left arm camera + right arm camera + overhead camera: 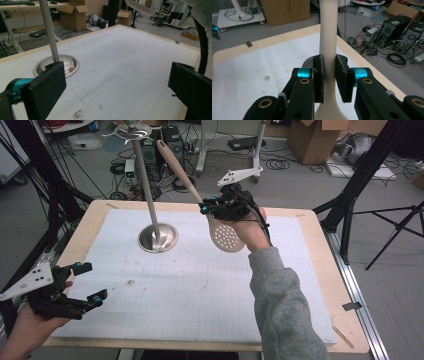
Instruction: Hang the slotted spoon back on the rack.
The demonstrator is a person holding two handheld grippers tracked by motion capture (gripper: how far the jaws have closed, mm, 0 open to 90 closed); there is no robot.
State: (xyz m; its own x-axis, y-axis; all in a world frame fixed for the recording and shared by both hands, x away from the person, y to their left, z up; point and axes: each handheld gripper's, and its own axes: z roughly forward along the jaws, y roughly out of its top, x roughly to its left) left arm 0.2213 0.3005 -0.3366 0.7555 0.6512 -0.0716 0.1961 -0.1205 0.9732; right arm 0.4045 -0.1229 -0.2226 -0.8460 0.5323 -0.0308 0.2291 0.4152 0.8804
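Done: right tongs [205,205] clamp the cream perforated plastic skimmer [226,236] by its handle, aloft over the counter [200,285].
Left: hanging it on the steel stand [150,195].
Left tongs [87,282]: wide, empty.

Left tongs [91,282] low at the near left corner, jaws spread wide, nothing between them, bare forearm entering from below. Right tongs [209,206] raised at the far side (grey sleeve [282,305] reaching forward), jaws clamped on a pale handle, wrist turned leftward.
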